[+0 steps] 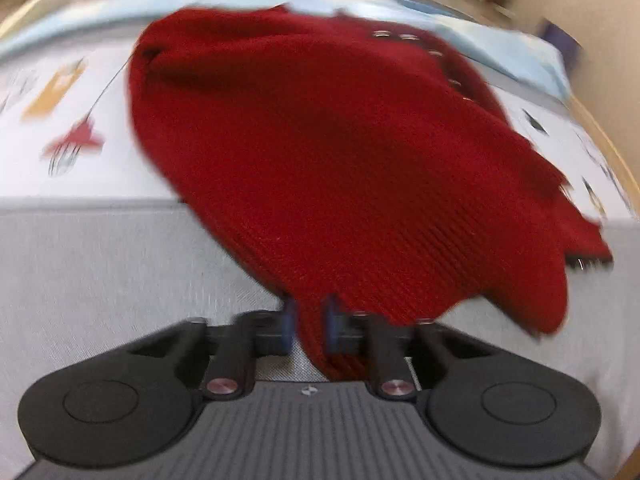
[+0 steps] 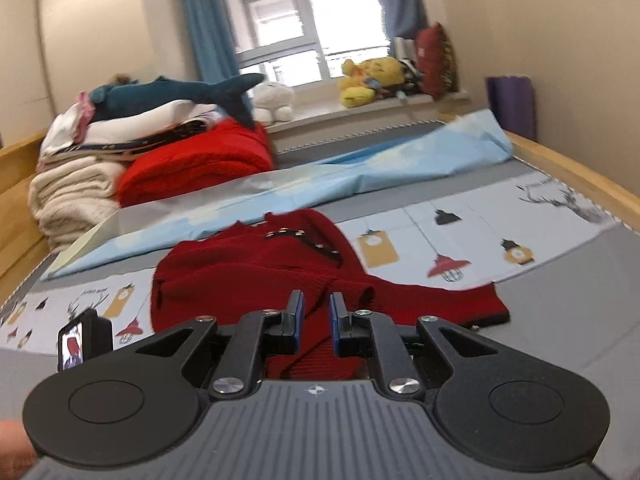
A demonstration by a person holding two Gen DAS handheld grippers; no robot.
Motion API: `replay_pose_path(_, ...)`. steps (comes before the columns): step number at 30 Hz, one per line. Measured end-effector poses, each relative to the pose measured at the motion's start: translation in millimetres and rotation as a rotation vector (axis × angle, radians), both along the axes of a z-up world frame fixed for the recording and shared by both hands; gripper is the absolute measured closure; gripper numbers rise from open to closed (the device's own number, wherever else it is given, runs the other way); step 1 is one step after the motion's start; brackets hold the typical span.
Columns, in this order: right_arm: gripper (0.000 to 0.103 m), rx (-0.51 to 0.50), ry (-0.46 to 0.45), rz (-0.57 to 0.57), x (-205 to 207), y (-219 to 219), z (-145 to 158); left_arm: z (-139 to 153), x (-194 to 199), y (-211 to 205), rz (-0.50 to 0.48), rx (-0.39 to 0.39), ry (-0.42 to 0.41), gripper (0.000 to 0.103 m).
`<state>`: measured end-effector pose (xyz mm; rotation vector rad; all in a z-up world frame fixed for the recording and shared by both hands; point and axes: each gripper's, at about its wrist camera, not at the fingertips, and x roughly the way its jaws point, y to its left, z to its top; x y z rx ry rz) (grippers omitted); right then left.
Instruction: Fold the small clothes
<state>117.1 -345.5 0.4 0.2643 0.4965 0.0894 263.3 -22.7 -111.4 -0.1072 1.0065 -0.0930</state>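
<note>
A small dark red knit sweater [image 1: 340, 152] lies on the bed, its hem lifted toward me. My left gripper [image 1: 311, 326] is shut on the sweater's lower edge, with red knit pinched between the blue pads; this view is blurred by motion. In the right wrist view the same sweater [image 2: 248, 272] lies spread on the patterned sheet, with a studded black collar at its far end. My right gripper [image 2: 317, 318] is shut on another part of the hem, knit bunched between its pads. The left gripper's camera [image 2: 82, 342] shows at the lower left.
A patterned white sheet [image 2: 480, 236] covers the grey mattress [image 2: 568, 296]. A light blue sheet [image 2: 380, 168] lies behind the sweater. Folded blankets, a red blanket [image 2: 200, 164] and a plush shark [image 2: 168, 94] are stacked at the back left. Wooden bed rails [image 2: 580, 168] run along both sides.
</note>
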Motion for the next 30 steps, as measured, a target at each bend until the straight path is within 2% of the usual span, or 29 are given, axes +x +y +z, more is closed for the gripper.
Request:
replay_pose_path(3,0.089,0.03,0.021,-0.043,2,-8,-5,31,-13,26,-0.091,0.029,-0.088,0.097)
replay_pose_path(6,0.086,0.071,0.047,-0.081,6,-16,-9,59,-34,82,-0.108,0.065,-0.149,0.098)
replay_pose_path(9,0.086,0.101,0.075,-0.108,15,-22,-14,72,-57,144,-0.083,0.184,-0.13,0.098)
replay_pose_path(11,0.086,0.104,0.094,-0.117,23,-23,-18,64,-74,186,-0.053,0.295,-0.097,0.098)
replay_pose_path(12,0.086,0.105,0.11,-0.119,29,-22,-21,54,-82,210,-0.022,0.316,-0.07,0.098)
replay_pose_path(13,0.086,0.107,0.124,-0.117,33,-20,-24,45,-87,231,0.013,0.274,-0.023,0.098)
replay_pose_path(15,0.084,0.111,0.174,-0.097,43,-13,-33,30,-92,267,0.079,0.099,0.096,0.098)
replay_pose_path(16,0.079,0.114,0.209,-0.079,49,-7,-40,30,-93,274,0.083,0.064,0.102,0.098)
replay_pose_path(17,0.076,0.12,0.246,-0.059,56,-1,-47,33,-94,277,0.068,0.051,0.097,0.098)
replay_pose_path(19,0.075,0.127,0.316,-0.02,70,14,-60,34,-96,280,0.026,0.03,0.1,0.096)
replay_pose_path(22,0.066,0.113,0.388,0.02,95,38,-79,30,-98,288,0.039,-0.002,0.097,0.092)
replay_pose_path(23,0.063,0.101,0.409,0.024,104,46,-85,30,-97,292,0.049,-0.018,0.097,0.088)
replay_pose_path(25,0.058,0.07,0.45,0.023,119,61,-98,27,-96,305,0.072,-0.056,0.1,0.07)
replay_pose_path(30,0.057,-0.017,0.55,0.025,147,85,-131,12,-79,303,0.109,-0.065,0.135,0.069)
